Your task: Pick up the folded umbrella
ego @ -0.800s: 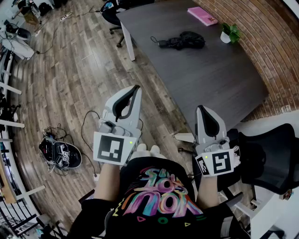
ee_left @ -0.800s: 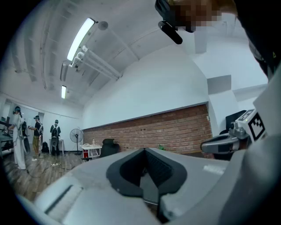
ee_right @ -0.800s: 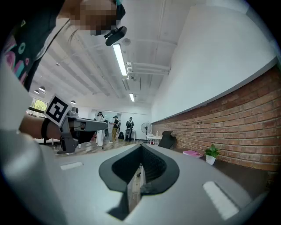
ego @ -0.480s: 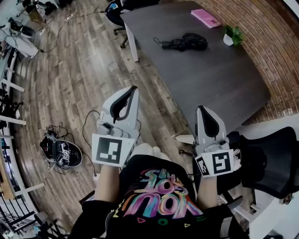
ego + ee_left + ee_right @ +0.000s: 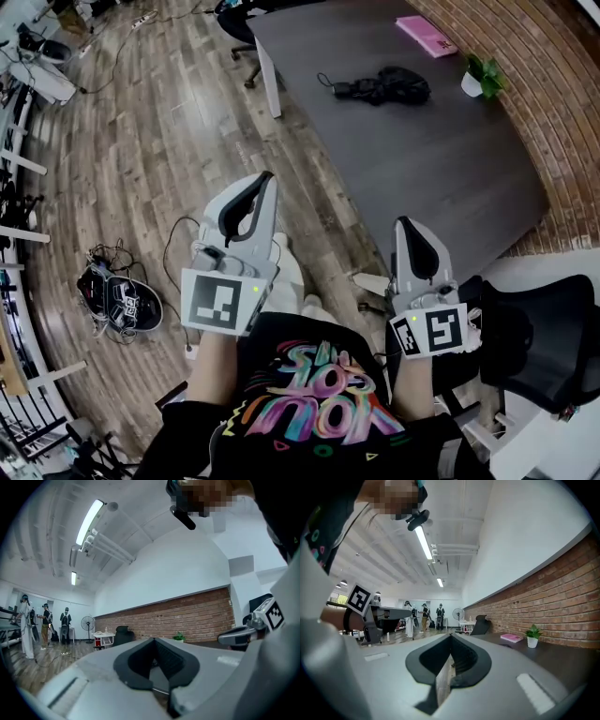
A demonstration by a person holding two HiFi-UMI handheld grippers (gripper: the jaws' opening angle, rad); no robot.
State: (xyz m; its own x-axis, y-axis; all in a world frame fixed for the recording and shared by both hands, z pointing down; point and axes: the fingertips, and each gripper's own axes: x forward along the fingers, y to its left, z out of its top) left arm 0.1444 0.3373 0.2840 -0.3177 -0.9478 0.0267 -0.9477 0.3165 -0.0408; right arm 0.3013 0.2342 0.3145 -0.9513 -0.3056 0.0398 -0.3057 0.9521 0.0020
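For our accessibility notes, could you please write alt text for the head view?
Seen from above, a person holds the left gripper and right gripper, tongs shut and empty, near the corner of a dark table on a wooden floor. A folded black umbrella lies far across the table, alongside a pink book and a small potted plant.

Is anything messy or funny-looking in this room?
Only a tangled heap of cables lying loose on the wooden floor. The umbrella rests flat on the table, and nothing looks spilled or broken.
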